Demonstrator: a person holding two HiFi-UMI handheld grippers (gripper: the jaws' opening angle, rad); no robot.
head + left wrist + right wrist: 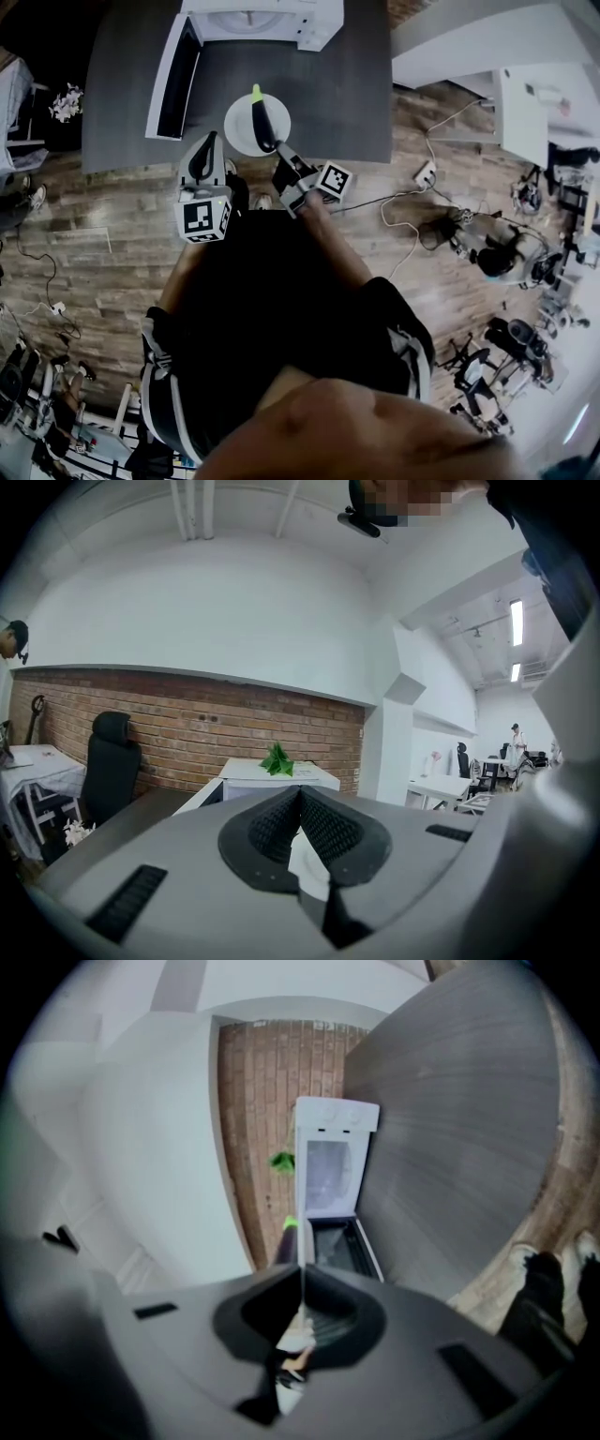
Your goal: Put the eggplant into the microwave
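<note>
A dark purple eggplant (264,122) with a green tip is above the white plate (238,133) on the dark table (337,94). My right gripper (279,153) is shut on its near end. In the right gripper view the eggplant (284,1245) sticks out past the shut jaws of this gripper (302,1274), pointing toward the white microwave (333,1171). The microwave (267,17) stands at the table's far side with its door (174,66) swung open to the left. My left gripper (208,142) is shut and empty, just left of the plate. In its own view that gripper (300,794) faces the microwave (267,778).
A small green plant (277,759) sits on top of the microwave. A black office chair (108,761) stands left of the table. Cables and a power strip (425,173) lie on the wooden floor to the right, near a white desk (534,103).
</note>
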